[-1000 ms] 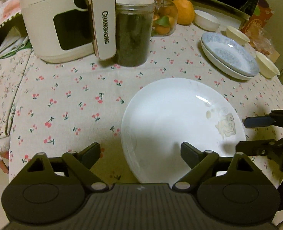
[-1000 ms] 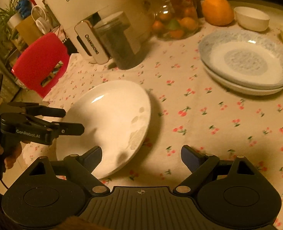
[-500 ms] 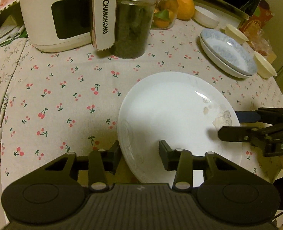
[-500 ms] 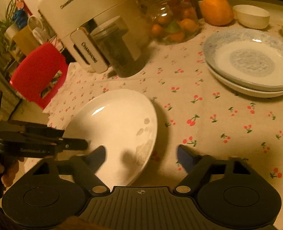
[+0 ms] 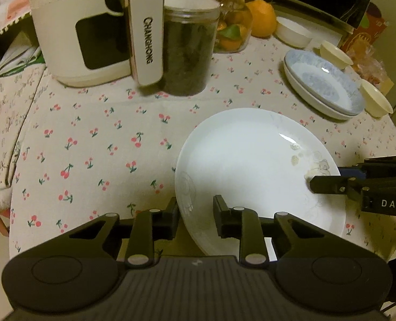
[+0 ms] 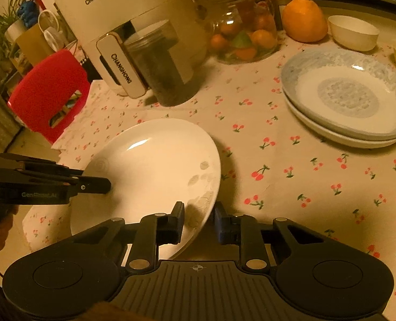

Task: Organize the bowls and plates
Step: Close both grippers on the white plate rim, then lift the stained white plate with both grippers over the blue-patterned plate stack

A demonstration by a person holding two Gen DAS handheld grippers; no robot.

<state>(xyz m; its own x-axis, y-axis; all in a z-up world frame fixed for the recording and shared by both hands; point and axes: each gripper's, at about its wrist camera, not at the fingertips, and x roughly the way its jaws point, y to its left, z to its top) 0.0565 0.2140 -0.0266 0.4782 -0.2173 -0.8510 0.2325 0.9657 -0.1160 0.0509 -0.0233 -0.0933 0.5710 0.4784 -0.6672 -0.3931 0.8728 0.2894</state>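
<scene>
**Both grippers on the white plate's rim**

The white plate lies on the cherry-print surface, near its front edge, well apart from the stacked blue plates at the far right. The left gripper has just been closing on the plate's near-left rim, one finger under the edge and one over it; the gap is down to the rim's thickness and the pads seem to press on it. The right gripper has likewise just been closing on the opposite rim and appears clamped there.

The step in hand looks like a two-sided lift towards the blue stack. To do it well, raise both sides together and keep the plate level, since glazed china may slip from narrow pads. Carry it low, steer clear of the dark jar and the small bowls, and lower it centred on the stack before letting go.
</scene>
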